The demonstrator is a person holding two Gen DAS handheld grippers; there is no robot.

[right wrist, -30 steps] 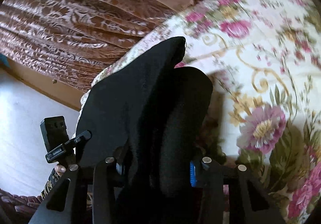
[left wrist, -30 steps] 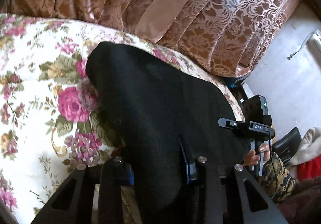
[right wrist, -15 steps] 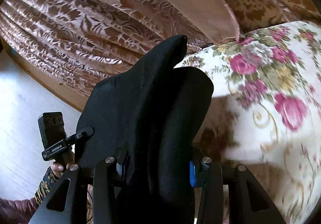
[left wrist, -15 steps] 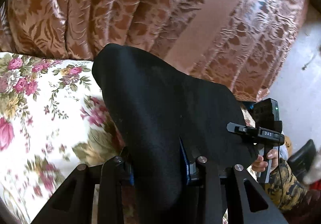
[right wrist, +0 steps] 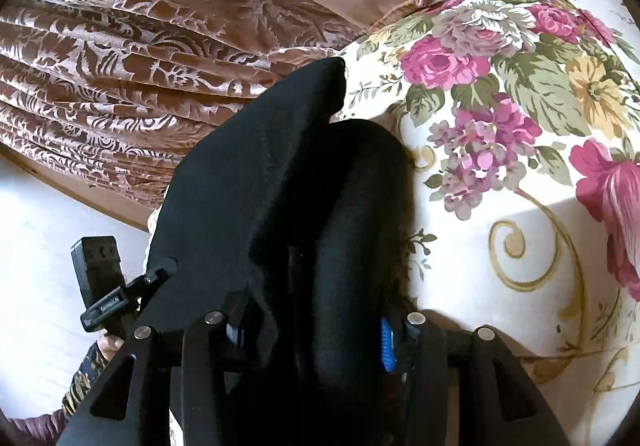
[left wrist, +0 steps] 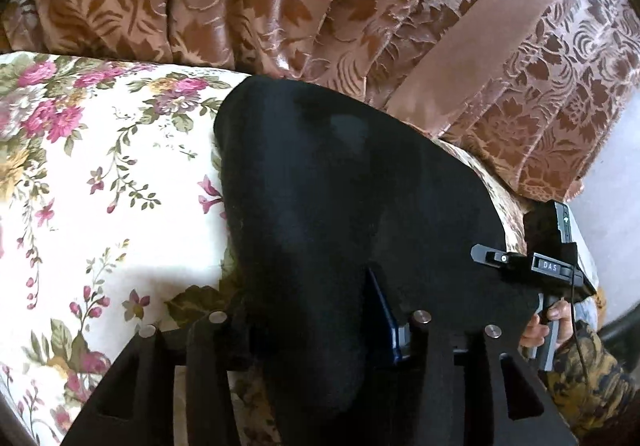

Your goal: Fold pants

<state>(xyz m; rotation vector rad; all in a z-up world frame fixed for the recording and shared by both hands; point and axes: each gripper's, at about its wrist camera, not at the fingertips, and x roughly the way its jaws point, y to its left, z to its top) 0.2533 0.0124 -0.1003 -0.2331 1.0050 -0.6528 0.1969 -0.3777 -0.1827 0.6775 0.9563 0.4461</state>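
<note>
The black pants (left wrist: 352, 206) hang as a folded bundle held between both grippers above the floral bedspread (left wrist: 100, 186). My left gripper (left wrist: 316, 330) is shut on one end of the pants; its blue pads are mostly buried in the cloth. My right gripper (right wrist: 308, 326) is shut on the other end of the pants (right wrist: 280, 186), with thick folds bunched between its fingers. The right gripper's body shows in the left wrist view (left wrist: 548, 266), and the left gripper's body shows in the right wrist view (right wrist: 104, 286). The fingertips are hidden by fabric.
A brown patterned curtain (left wrist: 320, 6) hangs behind the bed; it also shows in the right wrist view (right wrist: 120, 66). A pale floor (right wrist: 36, 246) lies beside the bed. The floral bedspread (right wrist: 520, 166) spreads to the right.
Both grippers have carried the pants across the bed toward the curtain side, first lifting, then coming lower over the bedspread. Both grips stay the same.
</note>
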